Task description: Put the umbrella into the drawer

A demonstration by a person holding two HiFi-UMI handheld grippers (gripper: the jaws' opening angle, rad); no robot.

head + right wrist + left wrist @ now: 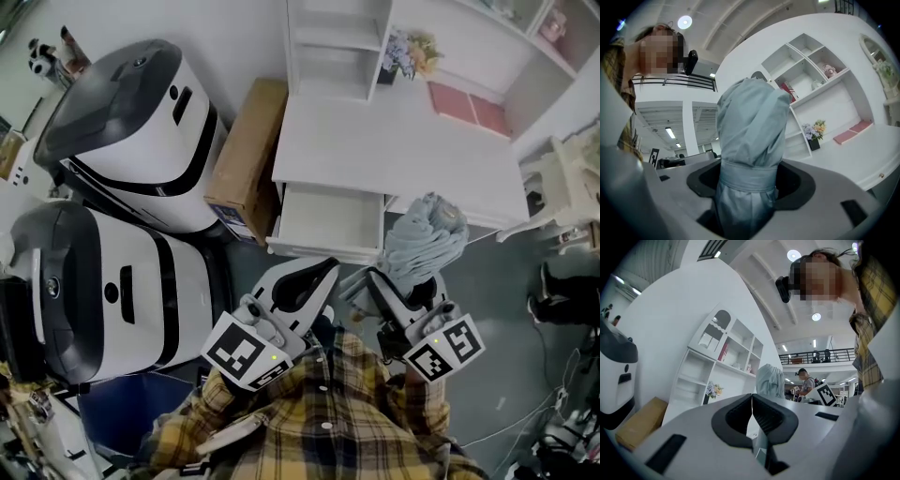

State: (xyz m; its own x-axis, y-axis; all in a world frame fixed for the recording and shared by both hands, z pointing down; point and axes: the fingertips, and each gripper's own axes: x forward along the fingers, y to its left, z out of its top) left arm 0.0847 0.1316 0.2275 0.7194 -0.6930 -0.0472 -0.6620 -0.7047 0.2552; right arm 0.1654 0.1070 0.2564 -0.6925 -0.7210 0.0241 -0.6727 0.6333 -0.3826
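Observation:
A folded grey-blue umbrella (427, 239) stands upright in my right gripper (405, 281), whose jaws are shut on it just below its strap. In the right gripper view the umbrella (750, 136) fills the middle, clamped in the right gripper (747, 187). The white desk's drawer (328, 220) is pulled open, and no contents show inside it. It lies just ahead of both grippers. My left gripper (317, 274) hovers at the drawer's near edge, shut and holding nothing. Its pads meet in the left gripper view (751, 416), with the umbrella (769, 380) to its right.
A cardboard box (248, 155) leans against the desk's left side. Two large white-and-black machines (141, 122) (103, 291) stand to the left. On the white desk (403, 159) are a flower pot (408, 52) and a pink book (469, 108), with shelves behind.

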